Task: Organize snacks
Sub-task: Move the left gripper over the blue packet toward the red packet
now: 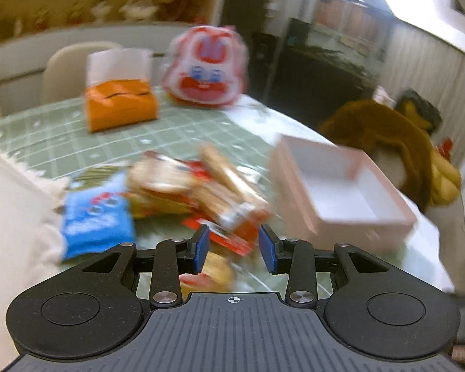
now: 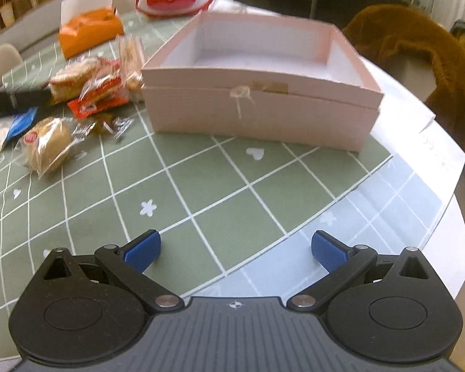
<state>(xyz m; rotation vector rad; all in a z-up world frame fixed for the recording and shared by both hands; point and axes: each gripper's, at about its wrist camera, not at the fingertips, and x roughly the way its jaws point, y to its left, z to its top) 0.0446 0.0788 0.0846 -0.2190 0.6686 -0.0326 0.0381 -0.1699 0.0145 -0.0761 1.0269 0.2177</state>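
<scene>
A pile of wrapped snacks (image 1: 195, 192) lies on the green checked tablecloth (image 1: 62, 142), with a blue packet (image 1: 96, 217) at its left. An empty pink box (image 1: 341, 195) stands to the right of the pile. My left gripper (image 1: 235, 248) is open and empty, hovering just above the near edge of the pile, over a red wrapper (image 1: 229, 241). In the right wrist view the pink box (image 2: 260, 105) is ahead and the snacks (image 2: 86, 90) are at the left, with a round bun in clear wrap (image 2: 49, 142). My right gripper (image 2: 235, 248) is wide open and empty above the cloth.
An orange tissue box (image 1: 121, 105) and a red-and-white cartoon bag (image 1: 204, 68) stand at the far side of the table. A brown furry coat (image 1: 387, 136) hangs over a chair at the right. The table's round edge (image 2: 449, 186) runs near the box.
</scene>
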